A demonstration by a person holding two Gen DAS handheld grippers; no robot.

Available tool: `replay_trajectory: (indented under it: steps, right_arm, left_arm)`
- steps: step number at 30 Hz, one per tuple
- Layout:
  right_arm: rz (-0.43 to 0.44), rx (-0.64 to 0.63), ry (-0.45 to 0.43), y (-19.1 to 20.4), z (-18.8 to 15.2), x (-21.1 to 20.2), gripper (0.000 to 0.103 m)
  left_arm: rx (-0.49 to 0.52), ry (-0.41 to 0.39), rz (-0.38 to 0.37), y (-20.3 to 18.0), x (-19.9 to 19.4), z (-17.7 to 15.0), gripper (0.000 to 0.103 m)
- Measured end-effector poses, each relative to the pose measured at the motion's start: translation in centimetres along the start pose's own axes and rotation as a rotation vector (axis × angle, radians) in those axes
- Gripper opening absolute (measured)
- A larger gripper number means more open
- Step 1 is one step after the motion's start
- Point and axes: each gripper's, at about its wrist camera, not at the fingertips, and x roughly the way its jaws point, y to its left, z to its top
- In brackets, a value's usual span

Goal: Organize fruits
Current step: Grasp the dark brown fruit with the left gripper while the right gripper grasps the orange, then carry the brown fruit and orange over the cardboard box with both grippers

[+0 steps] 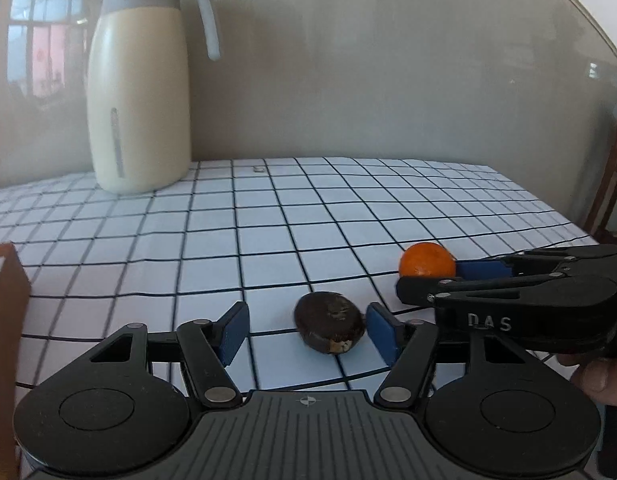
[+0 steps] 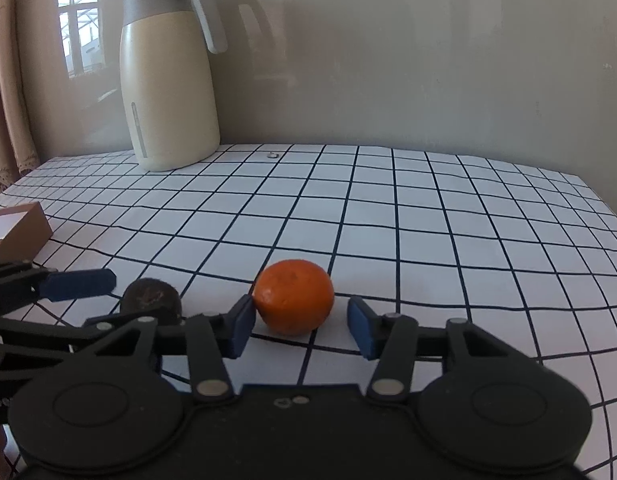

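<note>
While both lie on the checked cloth, brown fruit point(image 1: 329, 329) between released left tool point(image 1: 306, 330); orange point(image 2: 294, 297) between released right tool point(image 2: 300, 326)

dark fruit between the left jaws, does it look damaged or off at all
Yes. The dark brown fruit on the checked tablecloth has a broken patch of skin at its near end, showing pale flesh. The orange beside it looks intact.
</note>
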Motion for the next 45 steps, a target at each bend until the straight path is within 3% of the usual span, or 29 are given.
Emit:
replay_trajectory:
  steps: [9,22,35,45]
  right_arm:
    - [-0.016,-0.017,0.002,0.2,0.4,0.3,0.033]
    - [-0.043,-0.052,-0.009,0.4,0.9,-0.2,0.031]
    - [-0.063,-0.101,-0.114,3.2,0.9,-5.7,0.032]
    - [-0.031,-0.111,-0.164,5.9,-1.0,-10.0,0.032]
  left_arm:
    - [-0.005,0.030,-0.048,-0.3,0.6,0.2,0.035]
    - [0.052,-0.019,-0.027,-0.9,-1.4,0.3,0.033]
    - [0.078,-0.178,0.021,0.2,-9.7,0.5,0.033]
    - [0.094,-0.214,0.074,1.5,-14.9,-1.5,0.033]
